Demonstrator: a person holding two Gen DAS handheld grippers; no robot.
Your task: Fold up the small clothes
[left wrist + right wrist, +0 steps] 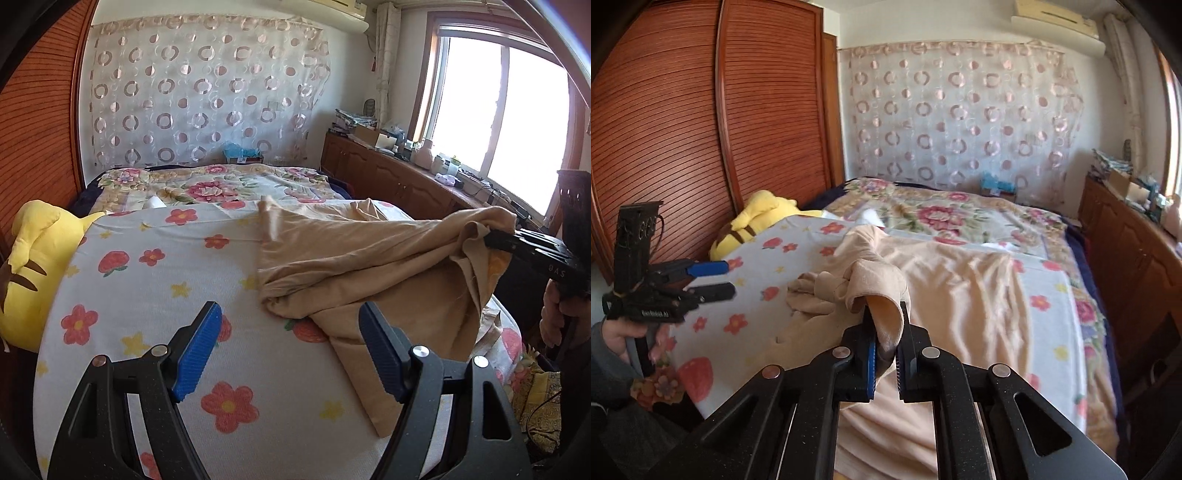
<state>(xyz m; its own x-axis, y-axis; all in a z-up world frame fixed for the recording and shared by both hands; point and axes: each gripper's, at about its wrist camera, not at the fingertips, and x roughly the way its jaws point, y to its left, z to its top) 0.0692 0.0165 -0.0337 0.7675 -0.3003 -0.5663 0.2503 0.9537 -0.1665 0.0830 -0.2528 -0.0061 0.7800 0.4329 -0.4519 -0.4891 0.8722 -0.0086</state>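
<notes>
Now right gripper (885, 363) pinches the beige garment's (960, 288) lifted edge.

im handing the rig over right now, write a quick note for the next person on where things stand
Right gripper: shut on an edge of the beige garment, lifting it off the bed.
Left gripper: open, holding nothing, above the flowered sheet just left of the garment.
Garment: mostly spread on the bed, bunched and wrinkled near the gripped edge, one part trailing toward the near edge.
Done: one edge picked up; no neat fold visible yet.
Left: probably grab a second edge with the left gripper, pull the cloth flat, then fold.
A yellow plush sits at the bed's left side, clear of the work.
</notes>
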